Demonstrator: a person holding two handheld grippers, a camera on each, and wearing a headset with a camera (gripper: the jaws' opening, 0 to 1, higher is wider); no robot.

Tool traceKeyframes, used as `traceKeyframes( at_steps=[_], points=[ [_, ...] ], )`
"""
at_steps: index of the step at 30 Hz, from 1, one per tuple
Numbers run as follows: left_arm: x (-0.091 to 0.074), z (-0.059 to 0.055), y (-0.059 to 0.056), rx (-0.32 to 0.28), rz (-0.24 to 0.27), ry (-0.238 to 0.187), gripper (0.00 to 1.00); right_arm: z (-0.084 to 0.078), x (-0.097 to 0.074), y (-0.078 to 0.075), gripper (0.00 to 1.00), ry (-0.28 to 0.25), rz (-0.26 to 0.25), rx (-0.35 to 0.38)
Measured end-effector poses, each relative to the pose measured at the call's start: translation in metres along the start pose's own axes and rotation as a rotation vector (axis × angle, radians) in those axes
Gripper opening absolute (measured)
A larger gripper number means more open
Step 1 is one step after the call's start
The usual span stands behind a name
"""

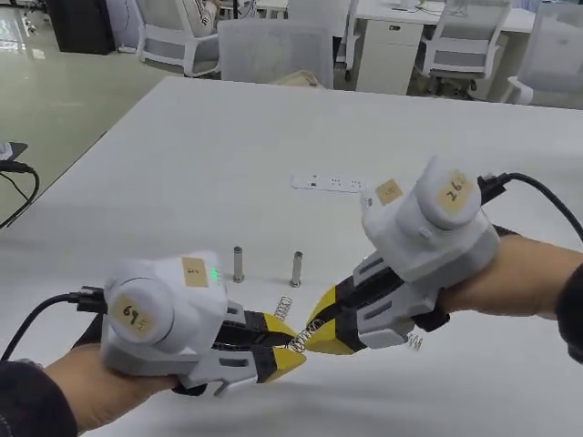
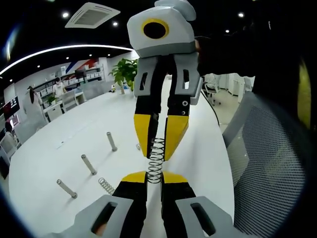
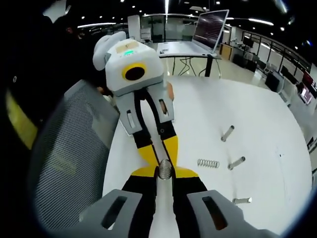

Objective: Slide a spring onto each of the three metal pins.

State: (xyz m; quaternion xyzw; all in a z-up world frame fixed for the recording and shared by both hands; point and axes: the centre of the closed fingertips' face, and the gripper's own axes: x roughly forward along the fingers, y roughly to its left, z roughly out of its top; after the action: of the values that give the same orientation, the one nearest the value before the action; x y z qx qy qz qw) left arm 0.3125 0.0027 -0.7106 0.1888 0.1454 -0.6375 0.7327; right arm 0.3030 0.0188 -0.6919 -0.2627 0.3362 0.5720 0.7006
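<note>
Table [image 1: 228, 155]: big, white and mostly bare; everything sits on the near part of it.
Office chair [image 1: 273, 50]: grey, pushed up against the far edge of the table.
Left gripper [image 1: 290, 348]: comes in low from the left, yellow-tipped, meeting the other gripper tip to tip just above the table. Its jaws are pinched together on one end of a spring.
Right gripper [image 1: 317, 330]: angled down from the right. In the left gripper view its two yellow tips close in on the other end of the same spring, gripping it.
Power strip [image 1: 328, 183]: flat and white, lying farther back on the table, well apart from the work.
Pins: three short metal ones stand upright in a row on the table, all bare, as seen in the left gripper view: nearest pin [image 2: 66, 188], middle pin [image 2: 88, 164], farthest pin [image 2: 112, 141].
Held spring [image 1: 304, 336]: stretched between the two sets of jaws, off the table, in front of the pins and apart from them.
Loose spring [image 1: 283, 308]: lying on the table between the pins and the gripper tips.
Third spring [image 1: 415, 341]: lying on the table just beside the underside of the right gripper.
</note>
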Motion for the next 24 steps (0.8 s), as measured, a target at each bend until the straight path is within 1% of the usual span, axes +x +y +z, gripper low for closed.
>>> traceKeyframes(
  at_steps=[4,7,10,16,19,24],
  points=[
    [0.0004,0.0015,-0.0003,-0.016,0.003,-0.014,0.02,0.0035,0.0003,0.0004,0.09,0.052,0.018,-0.044],
    [0.0002,0.0012,-0.0003,-0.021,0.004,-0.012,0.02,0.0029,0.0010,0.0004,0.08,0.086,0.028,-0.064],
    [0.0002,0.0000,-0.0008,-0.026,0.004,-0.008,0.02,0.0003,0.0027,0.0009,0.08,0.133,0.036,-0.087],
    [0.0020,-0.0020,-0.0030,-0.030,0.001,0.003,0.02,-0.0046,0.0029,0.0017,0.08,0.184,0.046,-0.110],
    [0.0029,-0.0012,-0.0034,-0.032,-0.002,-0.001,0.02,-0.0056,0.0013,0.0010,0.08,0.199,0.047,-0.111],
    [0.0048,0.0004,-0.0029,-0.034,-0.002,-0.008,0.02,-0.0061,0.0000,0.0000,0.08,0.209,0.047,-0.116]
  ],
)
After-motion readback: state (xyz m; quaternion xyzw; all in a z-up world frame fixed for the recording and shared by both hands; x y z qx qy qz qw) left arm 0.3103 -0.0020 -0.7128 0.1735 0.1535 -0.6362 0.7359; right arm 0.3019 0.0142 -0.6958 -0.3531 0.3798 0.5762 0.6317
